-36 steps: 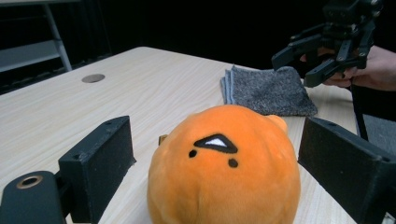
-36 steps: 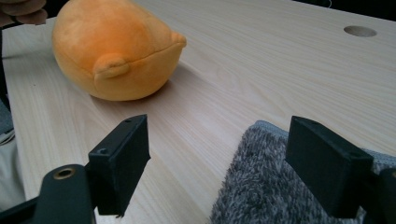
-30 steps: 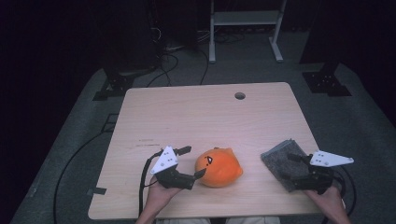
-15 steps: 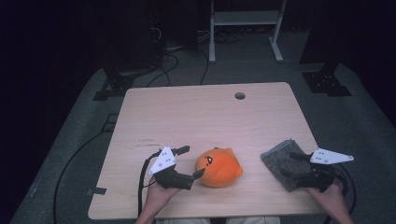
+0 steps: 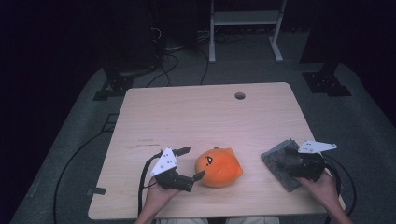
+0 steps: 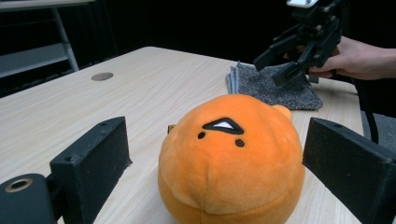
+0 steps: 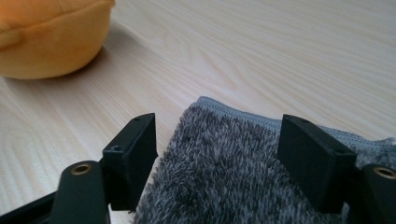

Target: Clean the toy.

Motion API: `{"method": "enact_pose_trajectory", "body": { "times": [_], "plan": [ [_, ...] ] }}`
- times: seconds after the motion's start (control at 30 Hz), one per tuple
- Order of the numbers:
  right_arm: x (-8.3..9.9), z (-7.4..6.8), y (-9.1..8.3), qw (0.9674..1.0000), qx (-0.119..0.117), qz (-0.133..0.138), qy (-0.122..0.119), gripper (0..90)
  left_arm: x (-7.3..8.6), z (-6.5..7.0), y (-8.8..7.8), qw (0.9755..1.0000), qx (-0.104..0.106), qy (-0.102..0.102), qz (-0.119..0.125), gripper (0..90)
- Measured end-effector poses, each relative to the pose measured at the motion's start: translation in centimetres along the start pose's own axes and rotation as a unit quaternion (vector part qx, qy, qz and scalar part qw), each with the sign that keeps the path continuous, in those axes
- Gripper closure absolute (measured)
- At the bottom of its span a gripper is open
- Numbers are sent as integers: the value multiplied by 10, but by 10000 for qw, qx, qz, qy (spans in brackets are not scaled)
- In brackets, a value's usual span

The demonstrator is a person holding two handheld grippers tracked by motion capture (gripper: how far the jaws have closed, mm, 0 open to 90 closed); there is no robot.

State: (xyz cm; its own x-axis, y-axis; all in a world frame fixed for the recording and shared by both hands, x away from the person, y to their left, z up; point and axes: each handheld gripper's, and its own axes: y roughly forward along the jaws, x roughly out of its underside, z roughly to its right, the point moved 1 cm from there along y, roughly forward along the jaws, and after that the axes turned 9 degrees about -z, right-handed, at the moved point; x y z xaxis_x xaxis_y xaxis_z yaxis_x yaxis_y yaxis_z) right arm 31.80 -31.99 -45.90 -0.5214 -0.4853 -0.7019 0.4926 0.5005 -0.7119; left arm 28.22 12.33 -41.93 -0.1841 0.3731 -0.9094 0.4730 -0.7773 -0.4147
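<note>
While the left gripper [image 5: 191, 163] sits with jaws spread around the orange plush [image 5: 218, 166], not touching, the right gripper [image 7: 217, 154], jaws wide but just closing, hangs over the grey cloth [image 5: 281, 161] near the table's [image 5: 196, 112] right edge; far half open; cloth partly hidden.

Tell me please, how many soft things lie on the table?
2. The orange plush toy lies near the front edge, just beside the left hand-held gripper. The grey fuzzy cloth lies at the front right, under the right hand-held gripper. Nothing seems hidden.
</note>
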Motion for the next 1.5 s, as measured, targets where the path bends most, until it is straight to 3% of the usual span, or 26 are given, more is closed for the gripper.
{"method": "enact_pose_trajectory", "body": {
  "times": [0.03,0.07,0.2,0.43,0.47,0.67,0.77,0.83,0.9,1.0,1.03,1.07,1.17,1.23,1.3,1.33,1.37,1.4,1.5],
  "plan": [
    [0,0,0,10000,0,0,0,281,0,0,0,10000,0,0,0,64],
    [-1,1,6,9997,30,-230,3,292,0,0,1,10000,16,22,-20,64],
    [0,0,13,9986,-87,-526,6,305,1,1,1,9999,78,57,-32,64],
    [0,-3,9,9979,-267,-573,-149,316,2,4,3,9997,143,160,-128,65],
    [3,-5,4,9977,-304,-543,-274,321,2,6,3,9995,158,219,-169,65],
    [11,-2,-2,9969,-320,-596,-405,328,3,9,7,9992,221,270,-213,66],
    [13,0,2,9964,-337,-683,-362,347,3,9,7,9990,219,302,-245,66],
    [19,0,11,9945,-313,-944,-341,402,4,8,9,9988,275,281,-296,66],
    [21,-1,11,9956,-192,-871,-273,471,6,8,11,9984,385,193,-367,72],
    [20,0,10,9964,-42,-850,-22,662,7,7,15,9976,470,177,-477,72],
    [20,0,10,9964,-42,-850,-22,662,7,7,15,9976,470,177,-477,72],
    [19,2,10,9961,-23,-871,124,740,7,8,17,9972,519,161,-519,73],
    [18,4,10,9956,-49,-900,261,770,6,8,20,9969,528,203,-552,82],
    [17,6,6,9931,-246,-948,649,792,7,10,25,9953,583,291,-715,129],
    [15,5,3,9930,-312,-888,718,794,7,10,26,9951,560,327,-745,143],
    [7,-3,-8,9955,-445,-489,683,795,8,8,27,9950,526,332,-783,172],
    [7,-3,-8,9955,-445,-489,683,795,8,8,27,9950,526,332,-783,200],
    [-2,-11,-16,9964,-620,-155,561,795,8,5,28,9955,480,288,-765,243],
    [-19,-31,-22,9959,-820,175,329,793,9,3,29,9958,482,252,-735,287]
  ]
}}
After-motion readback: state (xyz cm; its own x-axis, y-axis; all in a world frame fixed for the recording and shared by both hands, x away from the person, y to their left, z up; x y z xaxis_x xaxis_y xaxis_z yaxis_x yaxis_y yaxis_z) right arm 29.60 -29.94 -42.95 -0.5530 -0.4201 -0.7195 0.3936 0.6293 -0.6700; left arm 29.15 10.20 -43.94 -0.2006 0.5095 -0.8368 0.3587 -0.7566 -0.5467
